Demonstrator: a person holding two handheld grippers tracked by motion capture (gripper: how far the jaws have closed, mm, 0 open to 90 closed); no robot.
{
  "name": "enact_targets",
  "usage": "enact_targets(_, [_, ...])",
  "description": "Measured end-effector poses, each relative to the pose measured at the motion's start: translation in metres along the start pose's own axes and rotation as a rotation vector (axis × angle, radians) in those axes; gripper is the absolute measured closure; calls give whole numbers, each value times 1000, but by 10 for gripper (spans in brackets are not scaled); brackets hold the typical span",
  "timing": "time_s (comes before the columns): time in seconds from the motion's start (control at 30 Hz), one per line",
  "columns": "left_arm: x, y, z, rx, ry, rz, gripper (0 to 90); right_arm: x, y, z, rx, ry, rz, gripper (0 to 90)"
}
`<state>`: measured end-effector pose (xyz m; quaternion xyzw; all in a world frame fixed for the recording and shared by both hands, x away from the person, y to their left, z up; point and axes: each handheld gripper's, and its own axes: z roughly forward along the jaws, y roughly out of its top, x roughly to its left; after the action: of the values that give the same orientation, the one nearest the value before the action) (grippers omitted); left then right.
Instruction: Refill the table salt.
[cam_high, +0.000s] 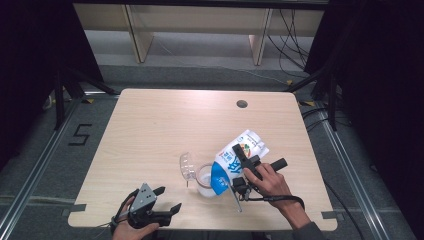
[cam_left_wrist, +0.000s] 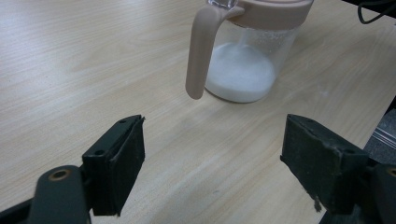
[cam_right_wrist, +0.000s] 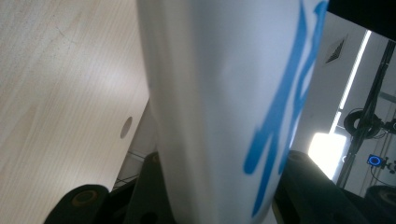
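A white pouch with blue print (cam_high: 239, 152) hangs tilted, its lower end over a clear glass jar (cam_high: 205, 182). My right gripper (cam_high: 241, 156) is shut on the pouch, whose white side (cam_right_wrist: 219, 93) sits between the two black jaws of that gripper (cam_right_wrist: 219, 186). The jar (cam_left_wrist: 243, 70) has a beige rim and handle (cam_left_wrist: 201, 51), and white powder lies in its bottom. A clear flap (cam_high: 187, 166) stands up at its left. My left gripper (cam_high: 168, 198) rests near the table's front left edge. In its own view this gripper (cam_left_wrist: 215, 135) is open and empty, apart from the jar ahead.
The light wooden table (cam_high: 165, 125) has a round cable hole (cam_high: 242, 104) at the back right. Black stands and cables stand on the floor at both sides, and pale shelving runs behind the table.
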<state>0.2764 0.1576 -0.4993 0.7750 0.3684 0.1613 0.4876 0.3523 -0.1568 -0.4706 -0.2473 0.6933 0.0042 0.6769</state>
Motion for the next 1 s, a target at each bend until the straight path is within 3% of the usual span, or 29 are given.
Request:
enact_targets(0.17, [0, 0, 1, -6, -7, -3, 209, 1, 0, -1, 12, -6, 20, 704])
enact_targets(1.0, [0, 0, 1, -6, -7, -2, 209, 0, -1, -1, 12, -1, -7, 723])
